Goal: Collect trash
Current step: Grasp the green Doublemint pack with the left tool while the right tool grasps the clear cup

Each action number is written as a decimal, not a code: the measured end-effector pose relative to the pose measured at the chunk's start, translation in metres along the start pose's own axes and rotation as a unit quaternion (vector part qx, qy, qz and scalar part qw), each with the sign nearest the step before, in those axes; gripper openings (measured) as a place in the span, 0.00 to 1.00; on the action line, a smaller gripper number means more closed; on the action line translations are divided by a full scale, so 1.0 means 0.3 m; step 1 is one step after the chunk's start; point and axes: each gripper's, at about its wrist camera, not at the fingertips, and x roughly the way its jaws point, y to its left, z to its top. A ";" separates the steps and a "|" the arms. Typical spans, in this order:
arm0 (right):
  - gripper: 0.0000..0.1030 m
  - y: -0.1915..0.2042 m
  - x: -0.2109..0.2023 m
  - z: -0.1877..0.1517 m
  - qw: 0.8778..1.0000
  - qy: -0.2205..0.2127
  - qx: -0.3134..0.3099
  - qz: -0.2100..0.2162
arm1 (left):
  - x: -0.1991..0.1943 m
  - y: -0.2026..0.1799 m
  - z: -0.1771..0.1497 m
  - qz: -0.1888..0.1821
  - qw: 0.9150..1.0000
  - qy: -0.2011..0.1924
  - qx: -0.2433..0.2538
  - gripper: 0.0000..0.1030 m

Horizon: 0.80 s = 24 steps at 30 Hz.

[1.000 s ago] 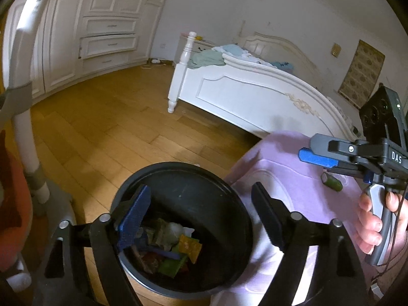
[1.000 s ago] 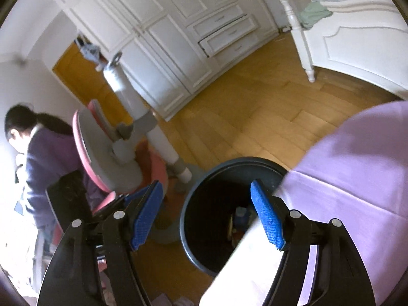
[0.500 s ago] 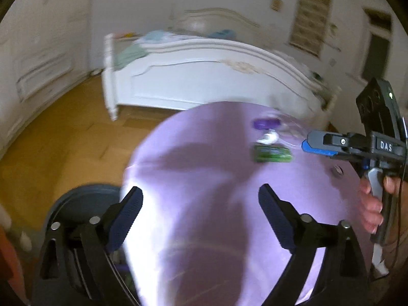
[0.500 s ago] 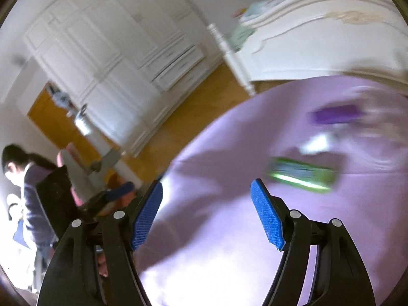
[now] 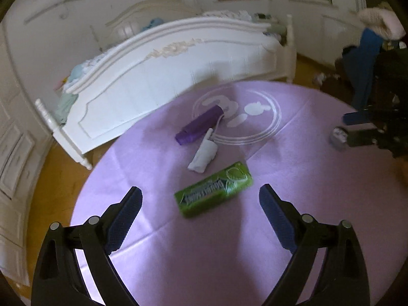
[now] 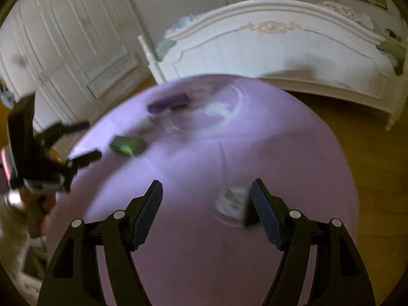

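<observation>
A green wrapper pack (image 5: 213, 188) lies on the round purple table (image 5: 293, 183), just ahead of my open, empty left gripper (image 5: 200, 218). Beyond it lie a white crumpled wrapper (image 5: 204, 154) and a purple roll (image 5: 200, 125). A small round grey-white piece of trash (image 5: 338, 137) sits at the table's right, next to the right gripper's fingers (image 5: 362, 137). In the blurred right wrist view this piece (image 6: 232, 199) lies just inside the right fingertip of my open right gripper (image 6: 206, 210). The green pack (image 6: 127, 145) and the purple roll (image 6: 168, 103) show further left.
A white bed frame (image 5: 165, 68) stands behind the table. White wardrobe doors (image 6: 68, 40) fill the left wall. Wooden floor (image 6: 369, 137) surrounds the table. Blue clothing (image 5: 367, 61) hangs at the far right. The left gripper (image 6: 51, 158) shows at the table's left edge.
Both grippers have swung away from the black bin on the floor and now look over the purple table. The right gripper has come down close to the small round piece.
</observation>
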 end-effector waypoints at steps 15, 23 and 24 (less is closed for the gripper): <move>0.54 -0.041 0.073 0.001 0.999 0.030 -0.008 -0.036 | 0.140 -0.030 0.023 -0.052 0.997 0.054 0.035 0.64; 0.54 -0.048 0.058 0.005 0.999 0.024 0.009 -0.020 | 0.134 -0.051 0.020 -0.072 0.995 0.063 -0.007 0.41; 0.54 -0.050 0.055 0.004 1.000 0.022 0.013 -0.018 | 0.132 -0.050 0.018 -0.077 0.995 0.062 -0.019 0.39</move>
